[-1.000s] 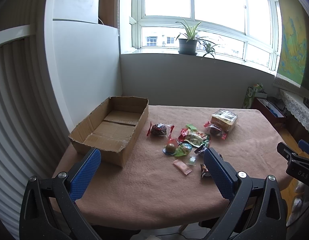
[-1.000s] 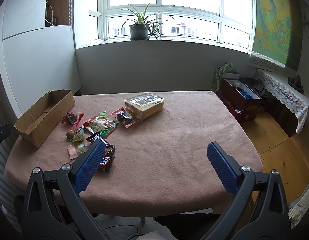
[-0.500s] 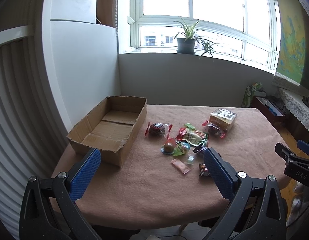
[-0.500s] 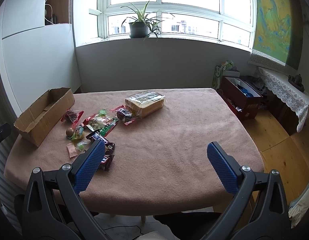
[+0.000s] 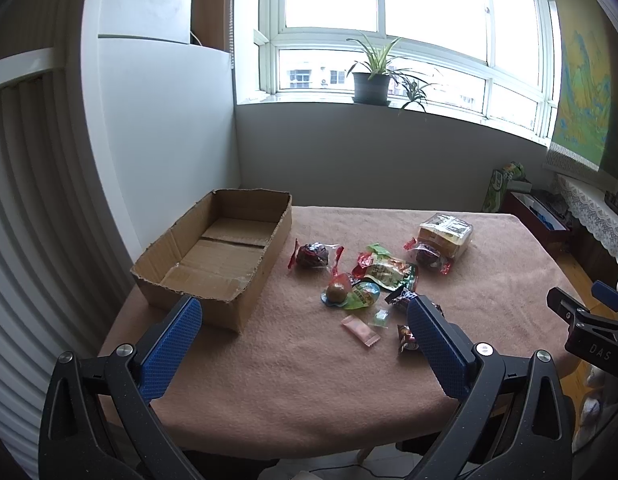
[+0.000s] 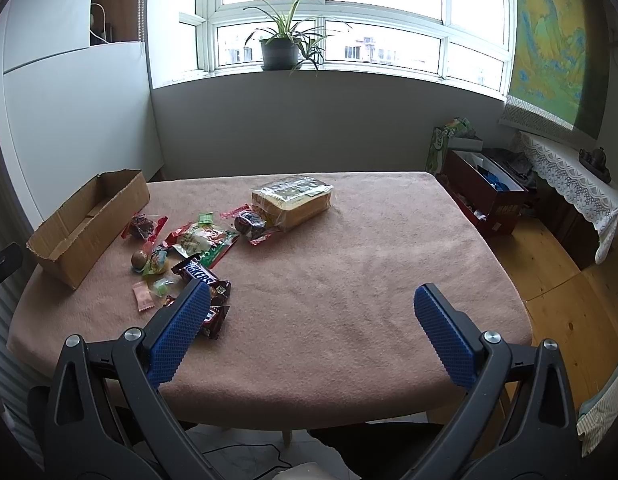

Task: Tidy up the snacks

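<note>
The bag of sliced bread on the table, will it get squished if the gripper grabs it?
Probably yes. The bag of sliced bread looks soft inside a loose clear wrapper, so it likely dents under a firm pinch. The shiny plastic may slip. It is the bulkiest snack, though likely light for its size.

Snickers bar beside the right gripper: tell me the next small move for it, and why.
Probably lower the right gripper leftward over the Snickers bar and close on it. Both grippers are open and hold nothing, the cardboard box has no snacks in it, and this bar lies at the pile's near edge, right by the right gripper's left finger.
</note>
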The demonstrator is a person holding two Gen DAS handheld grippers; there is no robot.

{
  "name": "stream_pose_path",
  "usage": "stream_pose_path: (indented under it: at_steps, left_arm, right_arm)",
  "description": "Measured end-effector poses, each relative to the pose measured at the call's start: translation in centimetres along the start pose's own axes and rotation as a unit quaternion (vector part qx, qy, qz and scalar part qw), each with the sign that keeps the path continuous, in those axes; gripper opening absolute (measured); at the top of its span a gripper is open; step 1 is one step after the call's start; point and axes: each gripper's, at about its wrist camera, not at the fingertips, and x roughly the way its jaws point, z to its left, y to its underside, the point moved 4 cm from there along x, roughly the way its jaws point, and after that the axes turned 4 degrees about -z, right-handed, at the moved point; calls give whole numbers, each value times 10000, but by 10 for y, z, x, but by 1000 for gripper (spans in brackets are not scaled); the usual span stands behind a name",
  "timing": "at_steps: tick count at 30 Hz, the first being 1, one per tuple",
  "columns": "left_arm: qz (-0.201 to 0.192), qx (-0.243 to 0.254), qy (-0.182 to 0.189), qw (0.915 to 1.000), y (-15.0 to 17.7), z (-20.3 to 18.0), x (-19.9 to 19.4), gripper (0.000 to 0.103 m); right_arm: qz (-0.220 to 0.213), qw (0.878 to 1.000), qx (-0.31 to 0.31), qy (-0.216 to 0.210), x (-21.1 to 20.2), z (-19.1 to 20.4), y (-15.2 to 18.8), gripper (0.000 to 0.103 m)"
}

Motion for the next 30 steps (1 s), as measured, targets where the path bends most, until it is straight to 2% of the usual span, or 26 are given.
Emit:
stream_pose_path:
  at_steps: [6,16,24,30]
  left_arm:
    - [56,-18,-25,10000,5,3,6,102]
    - [439,-103,-117,9989,28,19,27,102]
    - [724,-109,20,9973,44,14,41,101]
    - [970,-97,199,9950,51,4,55,95]
  right_arm:
    - [164,9998,-13,-60,10,-1,6,103]
    - [619,9969,-41,-482,35,3,25,103]
    - [891,9933,-144,-722,53,11,34,103]
    - [1160,9860,-228,-1173,72,20,28,100]
